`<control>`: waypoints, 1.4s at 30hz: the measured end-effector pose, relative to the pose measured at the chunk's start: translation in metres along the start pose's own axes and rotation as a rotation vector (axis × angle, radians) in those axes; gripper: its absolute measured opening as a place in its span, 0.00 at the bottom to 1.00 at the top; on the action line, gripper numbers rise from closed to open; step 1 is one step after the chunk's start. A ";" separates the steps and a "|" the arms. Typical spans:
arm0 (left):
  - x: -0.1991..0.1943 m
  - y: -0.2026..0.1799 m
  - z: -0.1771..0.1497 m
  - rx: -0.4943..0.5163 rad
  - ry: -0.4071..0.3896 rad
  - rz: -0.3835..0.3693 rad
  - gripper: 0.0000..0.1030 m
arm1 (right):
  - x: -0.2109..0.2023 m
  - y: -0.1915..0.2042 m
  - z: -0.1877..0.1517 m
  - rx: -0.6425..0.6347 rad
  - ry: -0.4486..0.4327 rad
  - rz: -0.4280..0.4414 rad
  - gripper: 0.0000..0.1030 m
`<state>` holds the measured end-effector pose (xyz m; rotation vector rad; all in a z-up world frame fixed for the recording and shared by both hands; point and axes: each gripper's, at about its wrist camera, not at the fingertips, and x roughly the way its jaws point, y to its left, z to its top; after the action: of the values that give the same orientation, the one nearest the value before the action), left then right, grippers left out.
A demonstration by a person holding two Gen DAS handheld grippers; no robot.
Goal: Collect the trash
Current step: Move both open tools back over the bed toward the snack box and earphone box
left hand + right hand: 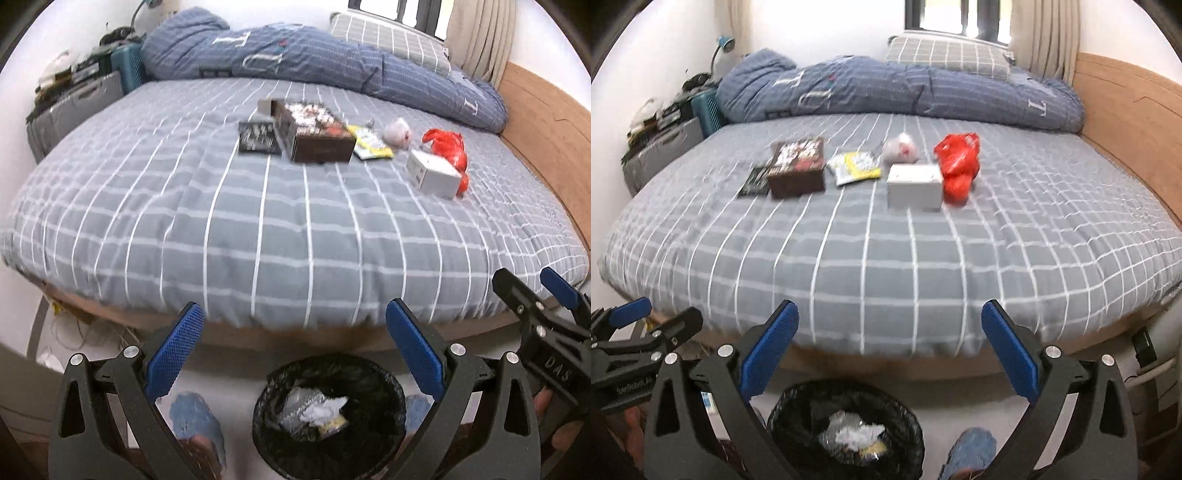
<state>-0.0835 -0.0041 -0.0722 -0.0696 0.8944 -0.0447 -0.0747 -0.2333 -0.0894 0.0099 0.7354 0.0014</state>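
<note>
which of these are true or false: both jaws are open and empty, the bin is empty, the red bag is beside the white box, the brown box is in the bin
1. Both the left gripper and right gripper have jaws open and empty: true.
2. The bin is empty: false, it holds crumpled wrappers.
3. The red bag lies beside the white box: true.
4. The brown box is in the bin: false, it sits on the bed.

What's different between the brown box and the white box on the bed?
The brown box is dark, with a busy printed lid; the white box is plain and pale. The brown box lies beside a black packet; the white box sits against a red bag. Both rest closed on the checked bedspread.
</note>
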 end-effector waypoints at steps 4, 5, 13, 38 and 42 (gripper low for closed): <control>0.005 -0.006 0.022 0.013 -0.018 -0.004 0.94 | 0.007 -0.011 0.019 0.015 -0.028 -0.017 0.93; 0.005 -0.007 0.026 0.016 -0.023 -0.001 0.94 | 0.011 -0.013 0.023 0.016 -0.033 -0.020 0.93; 0.029 -0.014 0.063 0.012 -0.030 -0.008 0.94 | 0.035 -0.020 0.054 0.012 -0.043 -0.033 0.93; 0.135 -0.042 0.170 0.038 -0.017 0.029 0.94 | 0.134 -0.027 0.119 0.021 0.023 -0.019 0.91; 0.156 -0.045 0.178 0.045 -0.003 0.042 0.94 | 0.152 -0.028 0.119 0.015 0.049 -0.019 0.90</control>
<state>0.1530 -0.0519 -0.0789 -0.0092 0.8909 -0.0252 0.1175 -0.2620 -0.1038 0.0171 0.7849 -0.0217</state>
